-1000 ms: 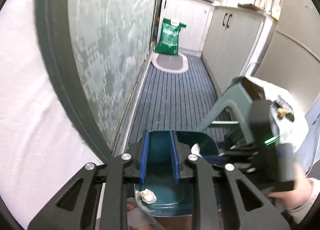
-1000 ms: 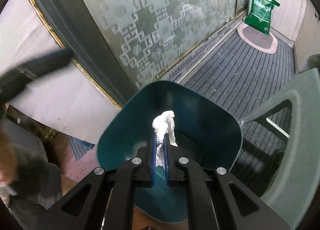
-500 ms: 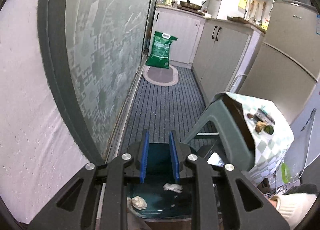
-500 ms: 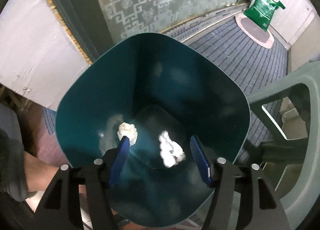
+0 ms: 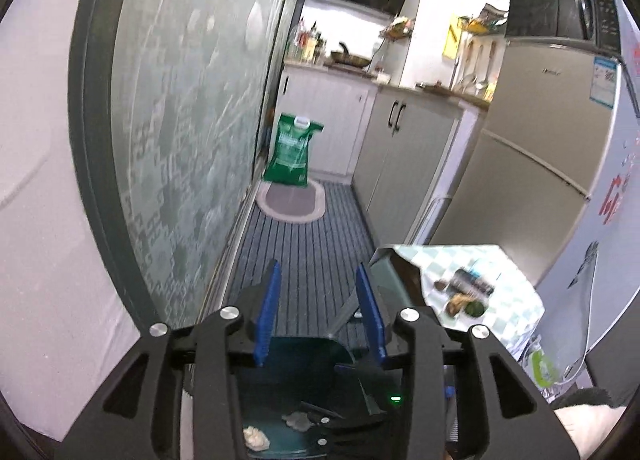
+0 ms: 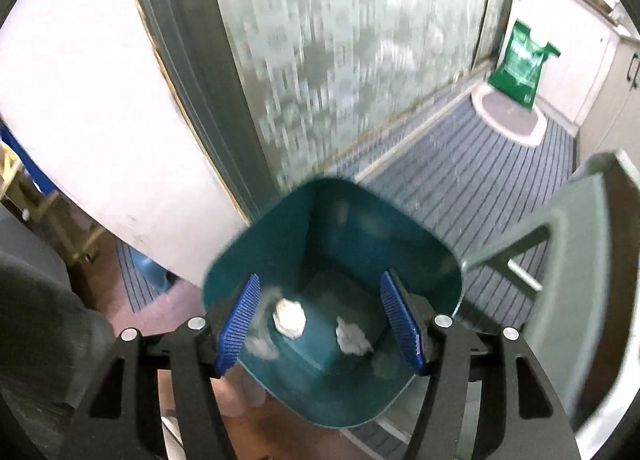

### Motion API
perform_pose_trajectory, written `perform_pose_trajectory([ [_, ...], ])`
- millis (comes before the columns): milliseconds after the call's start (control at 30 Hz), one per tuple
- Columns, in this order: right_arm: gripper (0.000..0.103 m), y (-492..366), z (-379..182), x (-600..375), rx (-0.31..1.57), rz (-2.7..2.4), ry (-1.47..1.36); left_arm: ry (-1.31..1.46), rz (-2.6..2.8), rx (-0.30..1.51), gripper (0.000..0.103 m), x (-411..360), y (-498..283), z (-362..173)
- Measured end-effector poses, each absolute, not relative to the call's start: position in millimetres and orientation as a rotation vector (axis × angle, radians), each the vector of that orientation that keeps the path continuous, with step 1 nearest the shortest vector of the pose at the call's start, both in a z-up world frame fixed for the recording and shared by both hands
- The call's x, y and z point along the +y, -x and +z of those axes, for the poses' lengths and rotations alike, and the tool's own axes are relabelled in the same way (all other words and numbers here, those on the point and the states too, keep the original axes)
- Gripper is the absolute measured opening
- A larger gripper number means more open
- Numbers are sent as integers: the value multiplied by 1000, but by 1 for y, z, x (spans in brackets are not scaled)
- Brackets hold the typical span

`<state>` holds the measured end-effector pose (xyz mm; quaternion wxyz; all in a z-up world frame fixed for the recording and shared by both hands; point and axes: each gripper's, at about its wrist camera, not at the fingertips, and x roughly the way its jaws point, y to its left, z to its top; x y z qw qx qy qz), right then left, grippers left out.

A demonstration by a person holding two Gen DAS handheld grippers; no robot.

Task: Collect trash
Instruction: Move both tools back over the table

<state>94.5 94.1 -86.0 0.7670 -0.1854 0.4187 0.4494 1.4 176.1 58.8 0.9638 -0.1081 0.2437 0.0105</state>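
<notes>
A dark teal trash bin [image 6: 424,236] stands on the floor below both grippers. Two crumpled white paper wads lie on its bottom, one at the left [image 6: 289,316] and one at the right [image 6: 352,338]. My right gripper [image 6: 320,318] is open and empty, held above the bin's mouth. My left gripper [image 5: 320,314] is open and empty, raised and looking down the kitchen. The bin [image 5: 304,352] shows low between its fingers, with one wad [image 5: 255,437] and another wad [image 5: 298,420] inside.
A grey-green plastic stool [image 6: 560,244] stands right of the bin. A small table with a checked cloth [image 5: 500,288] holds small items. A frosted glass door [image 5: 192,107] runs along the left. A green bag [image 5: 292,155], cabinets and a fridge [image 5: 532,163] lie farther off.
My right gripper opened and let the white paper wad fall into the bin, then drew back upward. My left gripper rose and tilted up toward the kitchen.
</notes>
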Motion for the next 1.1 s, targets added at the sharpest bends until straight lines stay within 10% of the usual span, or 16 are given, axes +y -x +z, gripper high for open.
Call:
perform_pose_trajectory([
  [1100,40,-192,9,-188,756,706,-90,173,-271,758,24,16,-94,13],
])
